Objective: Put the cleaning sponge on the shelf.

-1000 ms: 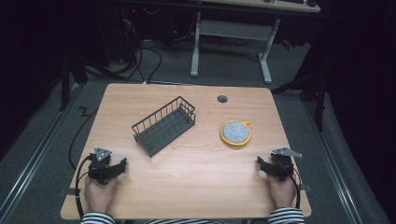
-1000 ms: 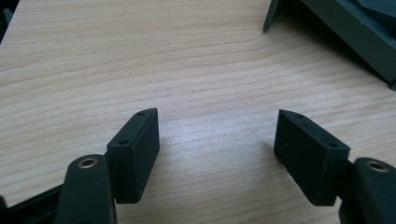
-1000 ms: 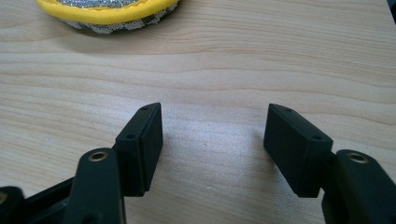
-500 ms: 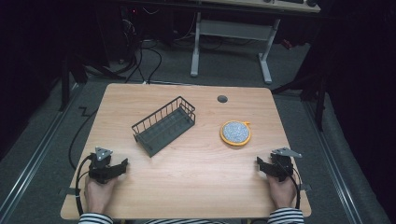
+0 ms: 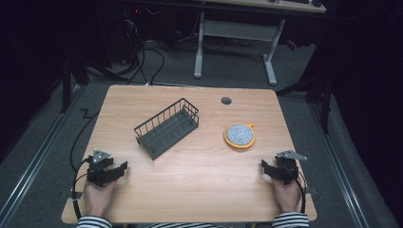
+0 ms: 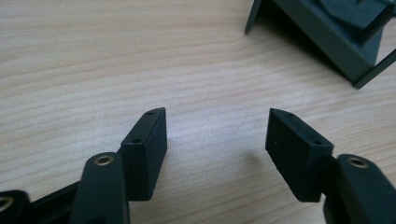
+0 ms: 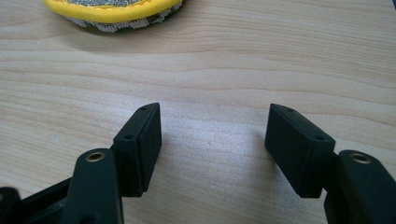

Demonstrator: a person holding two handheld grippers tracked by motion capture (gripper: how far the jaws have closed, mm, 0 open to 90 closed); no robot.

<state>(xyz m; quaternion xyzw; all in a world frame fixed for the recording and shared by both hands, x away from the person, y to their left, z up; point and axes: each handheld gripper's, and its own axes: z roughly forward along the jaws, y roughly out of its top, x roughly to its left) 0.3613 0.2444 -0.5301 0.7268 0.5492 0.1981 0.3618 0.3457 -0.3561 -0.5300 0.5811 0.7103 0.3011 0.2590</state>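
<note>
**Both grippers parked at the near edge, nothing picked up**

Starting at the far left of the high view: the left gripper (image 5: 122,167) is held low over the wooden table (image 5: 190,190) near its front-left corner, with a hand (image 5: 99,197) in a striped sleeve wrapped around it from below. Its jaws have just been closing a little, but they are seen well apart in the left gripper view, with only bare wood grain between them. A black cable is looped off the table edge beside that hand.

A bit further right and farther back, a dark wire basket (image 5: 167,127) is set at an angle on the tabletop, well apart from both grippers. One corner of it is caught at the upper right of the left gripper view (image 6: 327,42).

Right of the basket, a round yellow-rimmed scrubber pad (image 5: 239,135) with a speckled grey top is laid flat on the wood, not touching the basket. Its edge can be spotted at the top of the right gripper view (image 7: 112,14). A small dark hole (image 5: 226,100) is seen in the table behind it.

At the far right, the right gripper (image 5: 264,168) is held near the front-right corner, jaws also spread wide, nothing between them but table.
</note>
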